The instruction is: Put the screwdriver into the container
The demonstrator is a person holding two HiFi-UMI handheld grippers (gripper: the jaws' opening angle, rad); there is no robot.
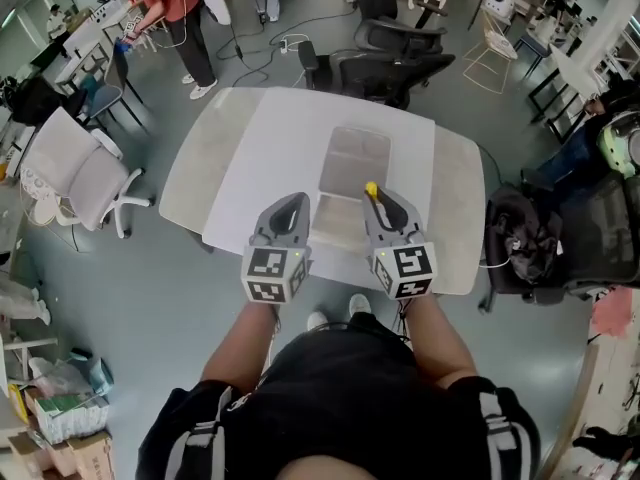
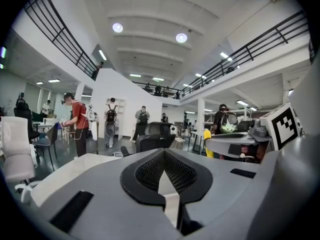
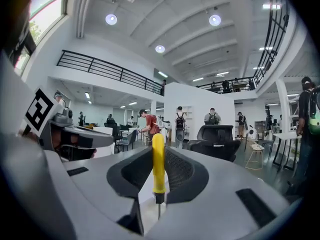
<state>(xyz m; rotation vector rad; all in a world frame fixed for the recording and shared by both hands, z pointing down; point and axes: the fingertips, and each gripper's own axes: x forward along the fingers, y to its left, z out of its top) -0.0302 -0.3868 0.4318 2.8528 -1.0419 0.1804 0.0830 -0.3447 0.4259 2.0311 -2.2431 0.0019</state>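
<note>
My right gripper (image 1: pixel 383 206) is shut on a yellow-handled screwdriver (image 1: pixel 371 190), which sticks out past the jaw tips. In the right gripper view the screwdriver (image 3: pixel 158 166) stands upright between the pads of the right gripper (image 3: pixel 159 184), handle up and thin metal shaft down. A clear rectangular container (image 1: pixel 352 163) lies on the white table (image 1: pixel 250 148); the right gripper hovers over its near right part. My left gripper (image 1: pixel 287 216) sits just left of the container's near end, shut with nothing in it. Seen from its own camera, the left gripper (image 2: pixel 164 156) points out level across the room.
Black office chairs (image 1: pixel 385 63) stand beyond the table's far edge. A white chair (image 1: pixel 80 173) is at the left and a black backpack (image 1: pixel 520 243) at the right. A person in a red shirt (image 1: pixel 175 8) stands far off at the back left.
</note>
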